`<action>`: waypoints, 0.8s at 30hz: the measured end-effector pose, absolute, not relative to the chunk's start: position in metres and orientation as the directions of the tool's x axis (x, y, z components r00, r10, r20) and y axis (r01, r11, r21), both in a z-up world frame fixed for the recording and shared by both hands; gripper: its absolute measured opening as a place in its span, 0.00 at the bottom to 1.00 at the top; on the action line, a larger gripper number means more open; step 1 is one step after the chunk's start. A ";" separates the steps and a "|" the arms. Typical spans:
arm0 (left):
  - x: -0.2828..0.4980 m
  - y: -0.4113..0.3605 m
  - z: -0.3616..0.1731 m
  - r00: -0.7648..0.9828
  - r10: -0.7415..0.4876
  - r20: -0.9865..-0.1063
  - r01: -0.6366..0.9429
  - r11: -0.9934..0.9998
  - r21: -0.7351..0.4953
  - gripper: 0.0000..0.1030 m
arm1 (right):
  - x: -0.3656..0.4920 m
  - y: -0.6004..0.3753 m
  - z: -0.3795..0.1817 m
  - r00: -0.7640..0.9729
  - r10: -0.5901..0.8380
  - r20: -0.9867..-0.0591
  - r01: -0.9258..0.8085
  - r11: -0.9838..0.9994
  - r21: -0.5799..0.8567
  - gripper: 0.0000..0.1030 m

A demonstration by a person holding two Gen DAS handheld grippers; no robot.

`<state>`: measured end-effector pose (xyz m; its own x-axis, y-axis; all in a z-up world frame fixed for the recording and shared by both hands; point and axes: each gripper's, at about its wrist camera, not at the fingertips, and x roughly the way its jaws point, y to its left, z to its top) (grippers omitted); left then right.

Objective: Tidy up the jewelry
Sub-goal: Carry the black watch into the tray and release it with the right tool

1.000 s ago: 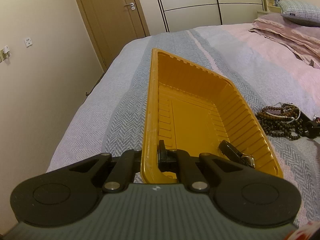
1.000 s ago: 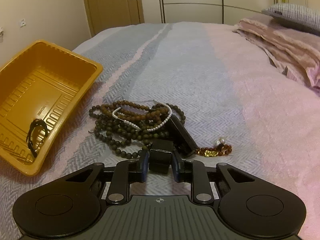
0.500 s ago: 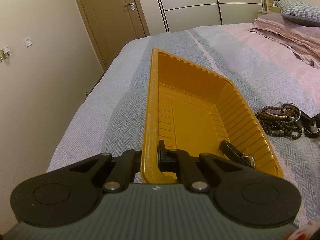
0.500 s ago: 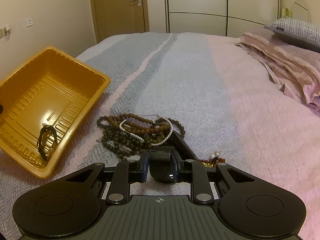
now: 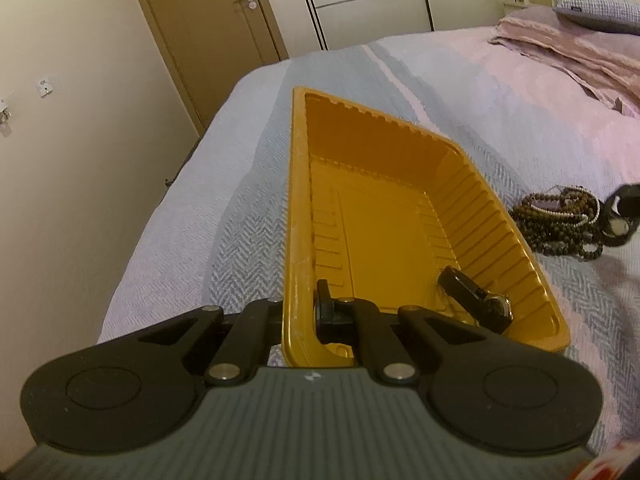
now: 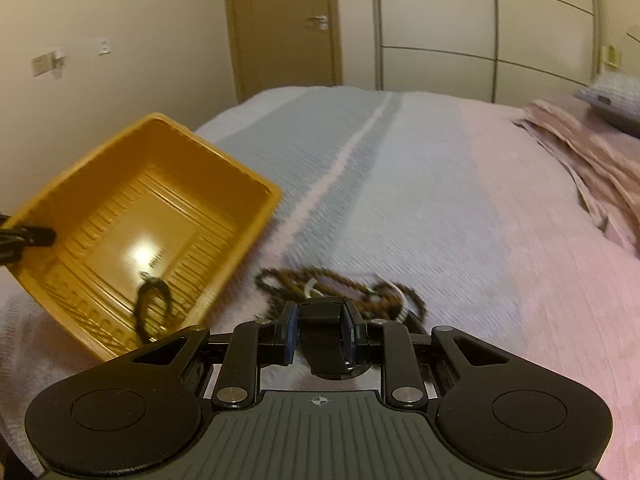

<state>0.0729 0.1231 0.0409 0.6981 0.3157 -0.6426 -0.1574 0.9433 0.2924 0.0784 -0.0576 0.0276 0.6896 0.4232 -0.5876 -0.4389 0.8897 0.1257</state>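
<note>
On striped bedding, left fingers (image 5: 308, 312) pinch the ribbed orange tray's (image 5: 298, 200) rim; right fingers (image 6: 320, 334) hold a black watch (image 6: 322, 344).

Left gripper (image 5: 308, 312) fingers pinched shut; right gripper (image 6: 320, 334) fingers clamped partway

Ahead of the right gripper (image 6: 320, 338), the bead pile (image 6: 340, 292) lies close on the bed (image 6: 460, 220); beyond it the bedspread is open. To its left the yellow tray (image 6: 256, 216) wall blocks, the left gripper (image 6: 24, 236) on the far rim.
</note>
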 end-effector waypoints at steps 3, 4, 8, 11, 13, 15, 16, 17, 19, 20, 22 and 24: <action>0.076 0.124 0.040 0.682 0.312 -0.661 -0.140 0.944 0.300 0.03 | 0.079 -0.046 0.036 0.681 0.456 -0.573 -0.481 0.869 0.120 0.23; 0.077 0.125 0.039 0.675 0.311 -0.669 -0.133 0.943 0.304 0.03 | 0.079 -0.043 0.039 0.679 0.465 -0.568 -0.492 0.863 0.119 0.23; 0.081 0.126 0.038 0.651 0.305 -0.695 -0.109 0.944 0.312 0.03 | 0.080 -0.027 0.047 0.651 0.519 -0.554 -0.540 0.829 0.142 0.23; 0.082 0.127 0.037 0.635 0.302 -0.711 -0.089 0.943 0.321 0.03 | 0.080 -0.014 0.051 0.624 0.558 -0.546 -0.581 0.799 0.153 0.23; 0.084 0.127 0.036 0.621 0.302 -0.723 -0.074 0.941 0.330 0.03 | 0.082 -0.004 0.055 0.602 0.587 -0.542 -0.609 0.776 0.164 0.23; 0.086 0.127 0.034 0.607 0.302 -0.735 -0.058 0.939 0.338 0.03 | 0.085 0.004 0.059 0.579 0.614 -0.537 -0.634 0.753 0.177 0.23; 0.086 0.127 0.033 0.600 0.302 -0.741 -0.053 0.939 0.340 0.03 | 0.086 0.008 0.060 0.568 0.626 -0.534 -0.647 0.741 0.181 0.23; 0.087 0.127 0.033 0.595 0.303 -0.744 -0.049 0.938 0.342 0.03 | 0.088 0.012 0.062 0.558 0.638 -0.531 -0.659 0.729 0.183 0.23; 0.087 0.127 0.031 0.590 0.304 -0.748 -0.045 0.938 0.345 0.03 | 0.090 0.022 0.065 0.538 0.660 -0.524 -0.683 0.706 0.189 0.23; 0.088 0.128 0.031 0.588 0.304 -0.749 -0.044 0.937 0.346 0.03 | 0.091 0.025 0.066 0.529 0.669 -0.522 -0.693 0.696 0.190 0.23; 0.089 0.128 0.031 0.586 0.303 -0.751 -0.041 0.937 0.346 0.03 | 0.096 0.033 0.066 0.509 0.685 -0.522 -0.708 0.678 0.198 0.23; 0.089 0.128 0.031 0.583 0.302 -0.754 -0.036 0.937 0.348 0.03 | 0.099 0.041 0.063 0.489 0.696 -0.525 -0.721 0.662 0.206 0.23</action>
<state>0.0894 0.1278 0.0307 0.5830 0.3023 -0.7541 -0.0357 0.9368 0.3480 0.0987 0.0410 0.0630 0.4894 0.6961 -0.5253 -0.7205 0.6621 0.2061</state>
